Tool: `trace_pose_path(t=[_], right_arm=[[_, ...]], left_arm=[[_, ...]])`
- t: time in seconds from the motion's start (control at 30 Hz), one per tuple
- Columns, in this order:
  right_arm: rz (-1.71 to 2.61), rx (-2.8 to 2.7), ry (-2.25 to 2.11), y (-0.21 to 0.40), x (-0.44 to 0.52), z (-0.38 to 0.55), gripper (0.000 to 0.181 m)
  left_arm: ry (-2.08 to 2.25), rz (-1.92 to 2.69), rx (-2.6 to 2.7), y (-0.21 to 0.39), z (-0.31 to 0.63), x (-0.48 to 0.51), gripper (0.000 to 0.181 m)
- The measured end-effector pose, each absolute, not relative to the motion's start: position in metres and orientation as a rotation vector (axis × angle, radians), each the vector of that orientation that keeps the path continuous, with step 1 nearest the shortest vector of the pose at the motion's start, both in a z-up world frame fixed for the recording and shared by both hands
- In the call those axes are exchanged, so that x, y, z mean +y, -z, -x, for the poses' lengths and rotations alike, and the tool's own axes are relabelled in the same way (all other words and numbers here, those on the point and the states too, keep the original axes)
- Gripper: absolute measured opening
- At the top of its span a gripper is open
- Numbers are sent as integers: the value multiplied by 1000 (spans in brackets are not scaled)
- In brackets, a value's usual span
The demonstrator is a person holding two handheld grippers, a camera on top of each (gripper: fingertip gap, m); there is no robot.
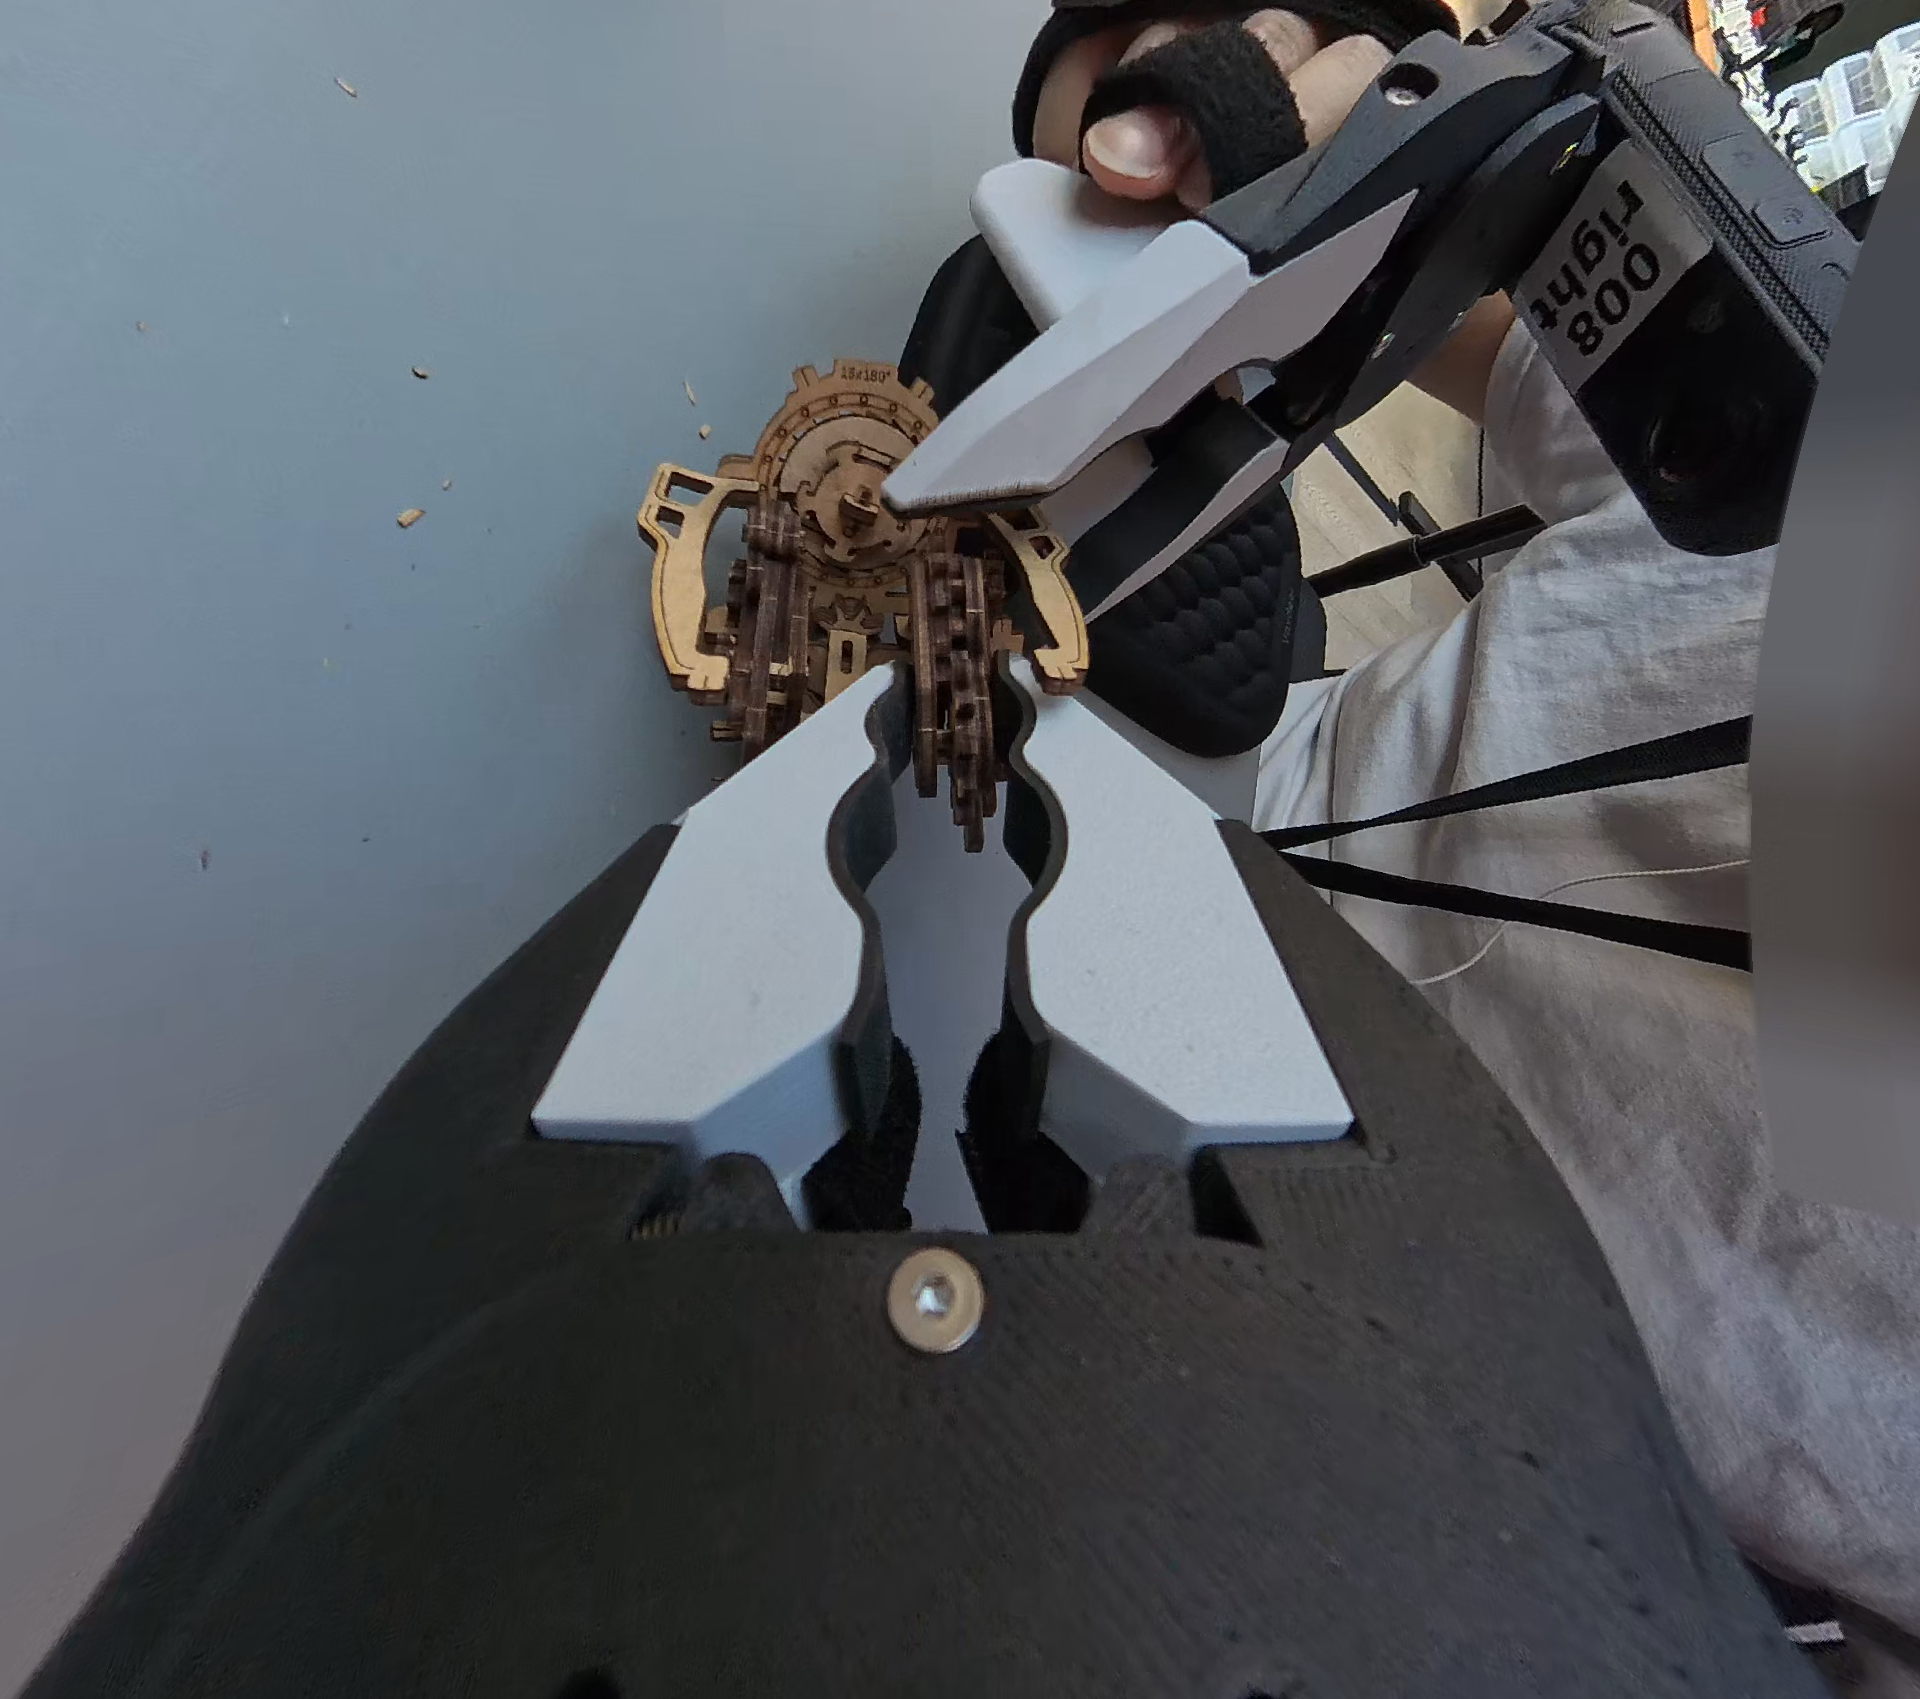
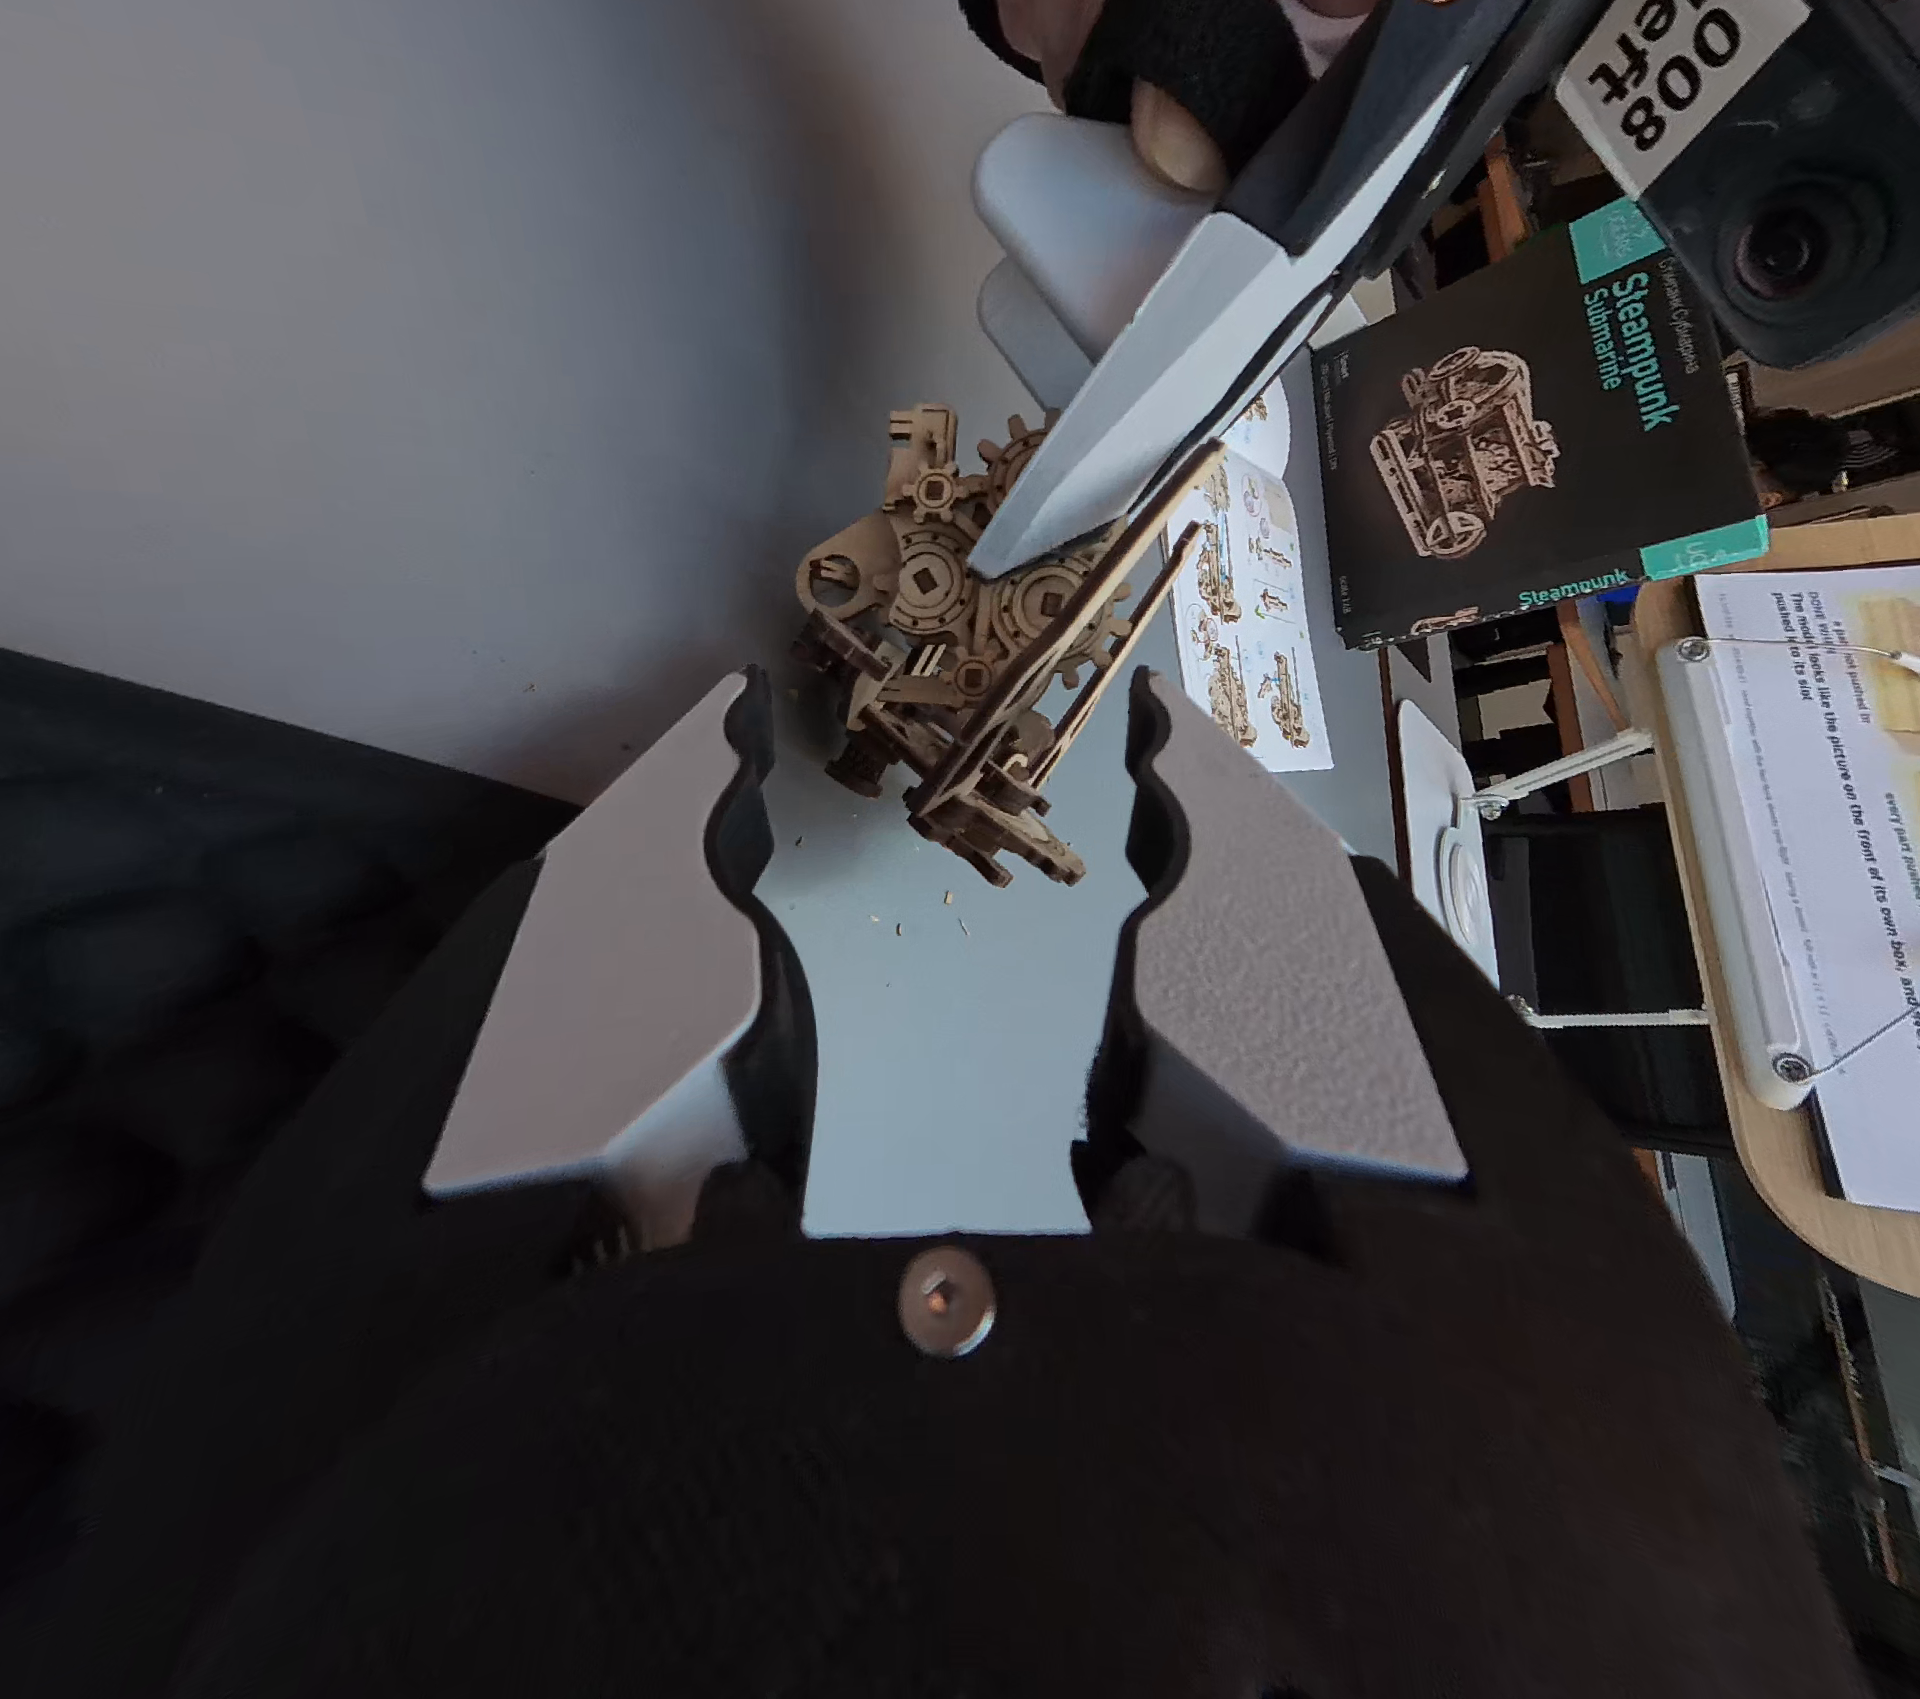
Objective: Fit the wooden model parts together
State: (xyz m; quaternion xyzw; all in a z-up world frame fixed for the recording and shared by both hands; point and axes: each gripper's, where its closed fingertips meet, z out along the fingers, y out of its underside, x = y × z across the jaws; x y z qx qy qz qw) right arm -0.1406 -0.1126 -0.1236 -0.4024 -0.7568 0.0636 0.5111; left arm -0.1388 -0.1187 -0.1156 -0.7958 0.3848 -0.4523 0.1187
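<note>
The wooden model [image 1: 831, 548], a light-brown assembly of gears and curved side plates, is over the grey table [image 1: 312, 247]. My left gripper [image 1: 951, 685] is shut on a stack of its gear plates. In the right wrist view the model [image 2: 935, 610] sits just ahead of my right gripper [image 2: 945, 699], whose jaws are wide open and empty. A left gripper finger [image 2: 1091, 486] comes in from the upper right onto the model. In the left wrist view the right gripper [image 1: 1003, 558] hovers open over the model's round dial; one grey finger [image 1: 1039, 423] covers part of it.
Small wood chips [image 1: 410, 519] lie scattered on the table. A dark model box [image 2: 1538, 444] stands at the right, with a printed instruction sheet [image 2: 1247, 662] flat beside it. A clipboard with paper [image 2: 1818, 818] lies on a wooden surface farther right. A person's grey shirt [image 1: 1558, 818] is close by. Both grippers' tips are close together, under 4 cm apart.
</note>
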Motion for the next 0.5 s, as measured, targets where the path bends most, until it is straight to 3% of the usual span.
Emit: trace_pose_path(t=[0.2,0.5], right_arm=[[960,-1794,-189,122,-114,145,54],[1042,-1754,-299,120,-127,126,58]], left_arm=[[1290,2320,1173,116,138,-122,13],[1248,2291,1222,117,139,-123,13]])
